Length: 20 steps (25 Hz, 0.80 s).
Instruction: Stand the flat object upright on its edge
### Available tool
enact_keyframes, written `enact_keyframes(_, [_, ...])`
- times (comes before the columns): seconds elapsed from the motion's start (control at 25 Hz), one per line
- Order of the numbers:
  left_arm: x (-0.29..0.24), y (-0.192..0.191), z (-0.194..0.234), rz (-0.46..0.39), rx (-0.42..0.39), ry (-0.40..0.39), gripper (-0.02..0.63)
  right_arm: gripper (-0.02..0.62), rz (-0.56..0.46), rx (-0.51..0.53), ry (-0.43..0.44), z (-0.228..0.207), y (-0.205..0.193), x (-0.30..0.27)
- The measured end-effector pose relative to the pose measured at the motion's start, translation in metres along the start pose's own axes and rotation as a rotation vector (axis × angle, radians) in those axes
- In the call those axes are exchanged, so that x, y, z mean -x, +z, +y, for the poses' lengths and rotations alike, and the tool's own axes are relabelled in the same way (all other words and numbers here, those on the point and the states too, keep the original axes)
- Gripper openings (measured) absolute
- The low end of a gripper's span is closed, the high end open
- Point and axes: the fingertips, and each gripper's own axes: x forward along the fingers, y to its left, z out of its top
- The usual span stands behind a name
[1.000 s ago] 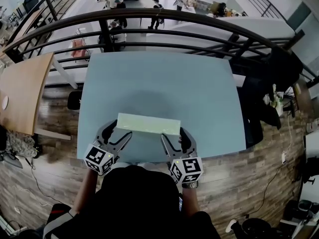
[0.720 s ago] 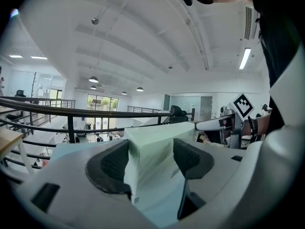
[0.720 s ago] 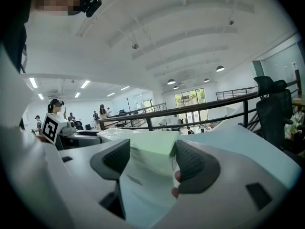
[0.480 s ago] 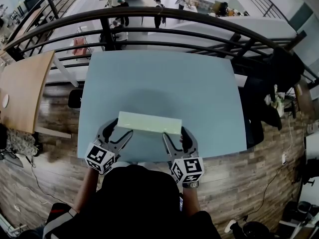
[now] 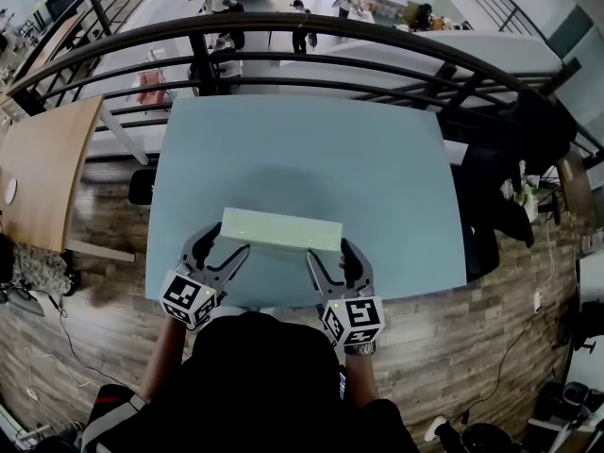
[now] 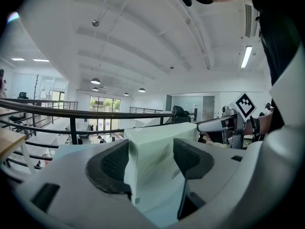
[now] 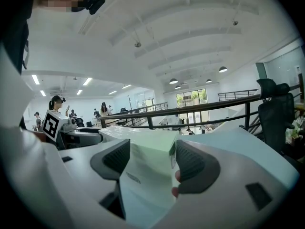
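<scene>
Since earlier the box (image 5: pixel 281 229) has lifted slightly; its long axis runs left-right, left tool (image 5: pixel 226 244) and right tool (image 5: pixel 330 251) each clamping an end.

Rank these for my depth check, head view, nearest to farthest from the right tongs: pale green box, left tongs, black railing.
1. pale green box, gripped in the right tongs.
2. left tongs, at the box's left end.
3. black railing, beyond the table's far edge.

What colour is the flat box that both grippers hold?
The box is pale mint green. The head view shows it best.
</scene>
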Motion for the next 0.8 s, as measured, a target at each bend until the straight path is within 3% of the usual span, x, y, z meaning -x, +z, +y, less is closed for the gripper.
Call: enact_keyframes(0.8, [-0.0002, 0.0000, 0.0005, 0.010, -0.006, 0.019, 0.295, 0.291, 0.002, -0.007, -0.001, -0.0048, 0.0005, 0.0052])
